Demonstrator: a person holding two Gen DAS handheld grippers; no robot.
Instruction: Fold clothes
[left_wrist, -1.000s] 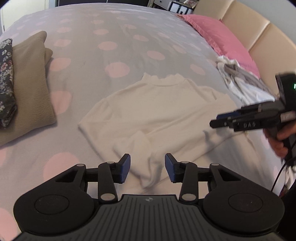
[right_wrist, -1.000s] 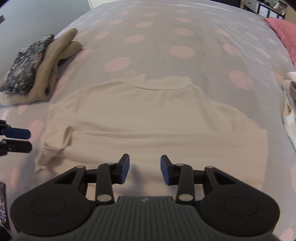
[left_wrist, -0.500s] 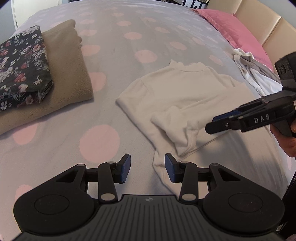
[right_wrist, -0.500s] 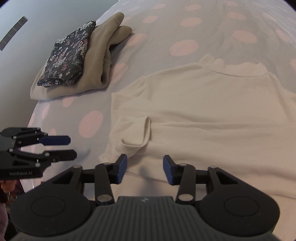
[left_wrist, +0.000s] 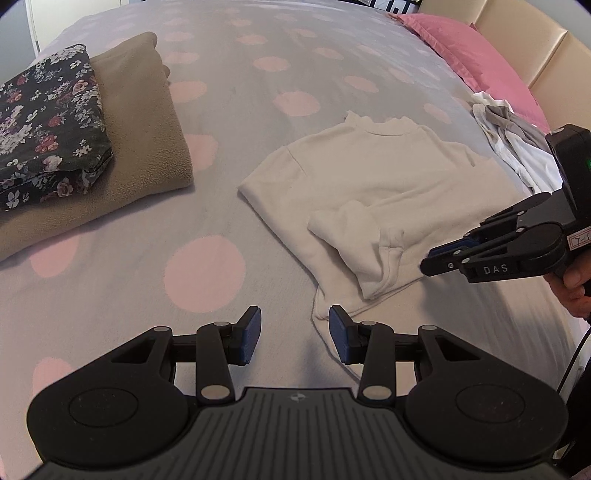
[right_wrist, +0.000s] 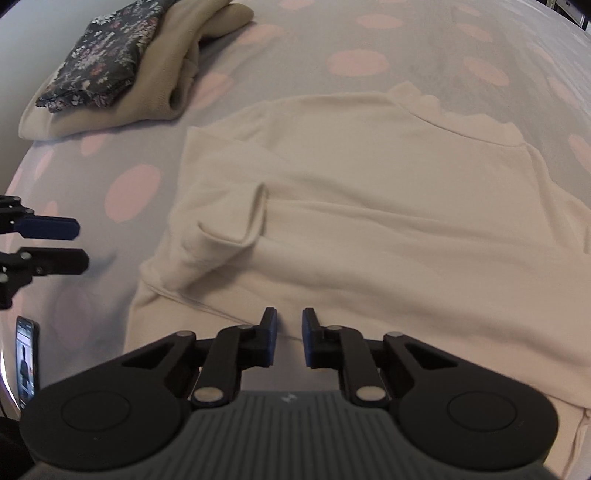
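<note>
Cream sweater (left_wrist: 373, 192) lies flat on a grey bedspread (left_wrist: 229, 122) dotted with pink circles, collar toward the far side and hem toward the near side. One sleeve (left_wrist: 354, 243) is folded across the lower body of the garment, its cuff end lying loosely bunched near the hem's left corner.

In the left wrist view, the left gripper (left_wrist: 294, 334) hangs over the bedspread just at the near left corner of the sweater, its blue-padded jaws standing spread with only the cloth's edge and bare bedding showing between them; they pinch nothing. To the right, the right gripper (left_wrist: 437, 260) reaches in over the hem, held by a hand (left_wrist: 572, 291) at the frame's right edge.

In the right wrist view, the right gripper (right_wrist: 289, 338) points down at the sweater's hem (right_wrist: 258, 321). Its jaws are closing, with a narrow gap left between the pads and the hem fabric lying below that gap; whether the pads already press on cloth I cannot tell.

Far left on the bed sits a folded tan fleece (left_wrist: 147, 147) with a folded dark floral garment (left_wrist: 48, 122) lying on top. Far right, a pink pillow (left_wrist: 476, 62) rests by the padded headboard (left_wrist: 535, 48), with a heap of white and grey clothes (left_wrist: 513, 144) just beside it. A phone (right_wrist: 26, 354) lies at the left edge of the right wrist view.
</note>
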